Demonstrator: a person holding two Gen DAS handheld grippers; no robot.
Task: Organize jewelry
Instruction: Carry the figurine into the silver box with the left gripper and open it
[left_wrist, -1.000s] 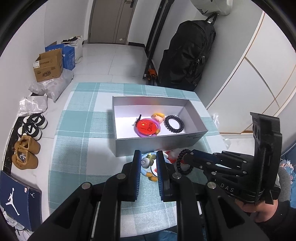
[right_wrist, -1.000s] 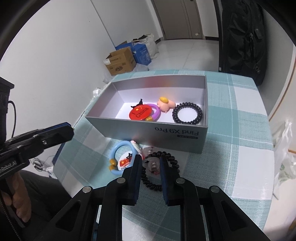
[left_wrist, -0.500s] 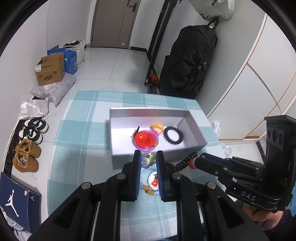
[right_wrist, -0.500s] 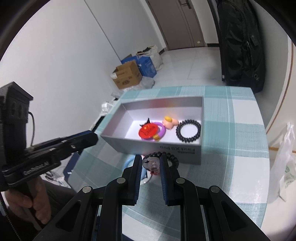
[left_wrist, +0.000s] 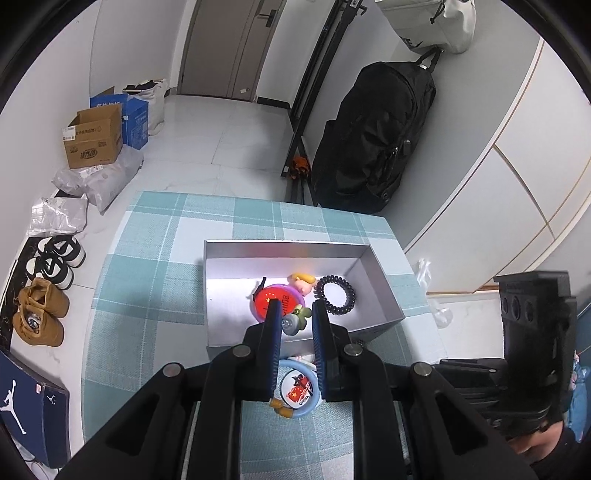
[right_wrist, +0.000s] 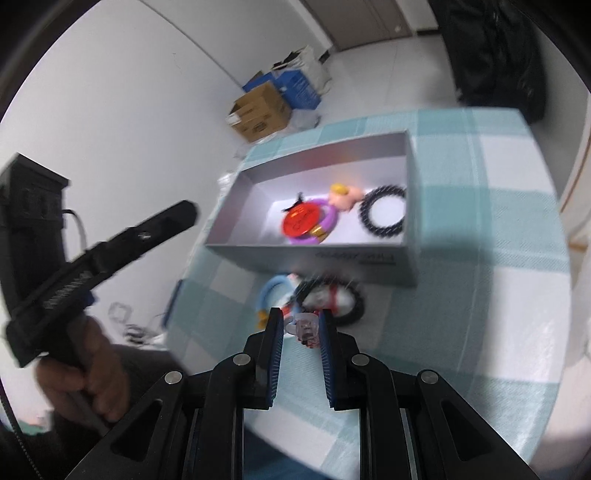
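Note:
My left gripper (left_wrist: 295, 321) is shut on a small grey-green charm (left_wrist: 293, 324), held above the near part of the silver box (left_wrist: 288, 245). In the box lie a red China badge on a purple ring (left_wrist: 275, 301), a pink and yellow charm (left_wrist: 303, 282) and a black coil hair tie (left_wrist: 336, 299). A blue hair tie with a China badge (left_wrist: 297, 393) lies on the cloth under the left fingers. My right gripper (right_wrist: 301, 328) is shut on a small clear pink piece (right_wrist: 304, 326). A black coil tie (right_wrist: 332, 299) shows blurred behind it; I cannot tell if it hangs or lies.
The checked teal tablecloth (left_wrist: 147, 295) covers the table, whose edges are close on all sides. A hand holds the left gripper (right_wrist: 184, 213) at the left of the right wrist view. Shoes (left_wrist: 40, 314), cardboard boxes (left_wrist: 94, 140) and a black bag (left_wrist: 373, 140) stand on the floor around it.
My left gripper lifted the grey-green charm off the cloth and carried it forward over the box. My right gripper rose with its piece and rolled, tilting its view.

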